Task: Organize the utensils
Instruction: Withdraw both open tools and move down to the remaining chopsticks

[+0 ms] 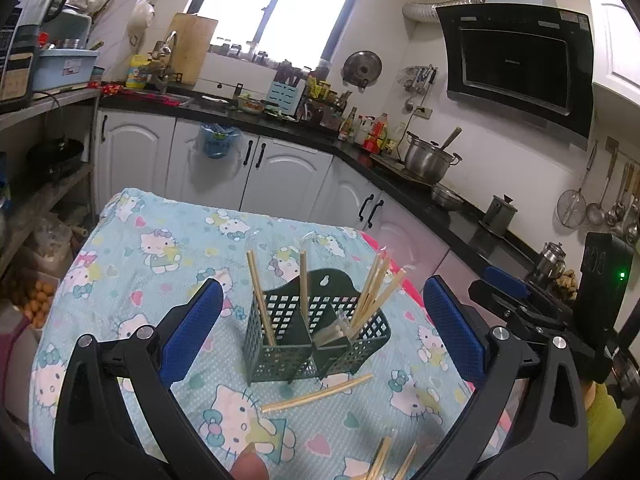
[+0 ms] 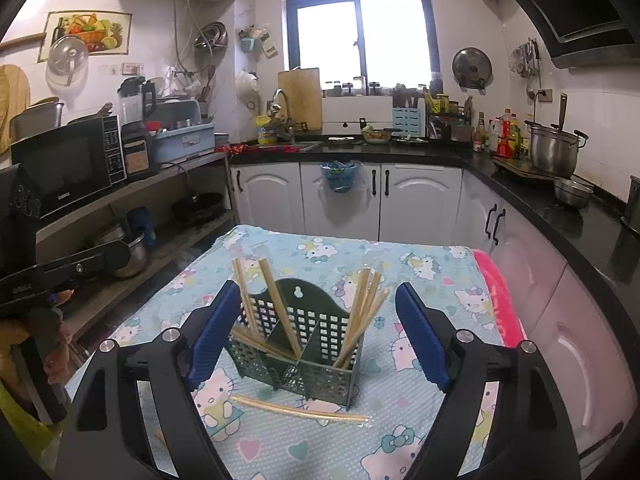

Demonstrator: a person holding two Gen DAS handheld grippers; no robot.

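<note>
Daylight from the overexposed window (image 2: 360,36) lights both sharp views softly, with fisheye bending and dark corners.

I'm in a home kitchen: range hood (image 1: 516,64), sink faucet (image 2: 280,100), microwave (image 2: 68,164), stockpot (image 2: 554,150), white cabinets (image 2: 420,196) w/ black counter.
</note>
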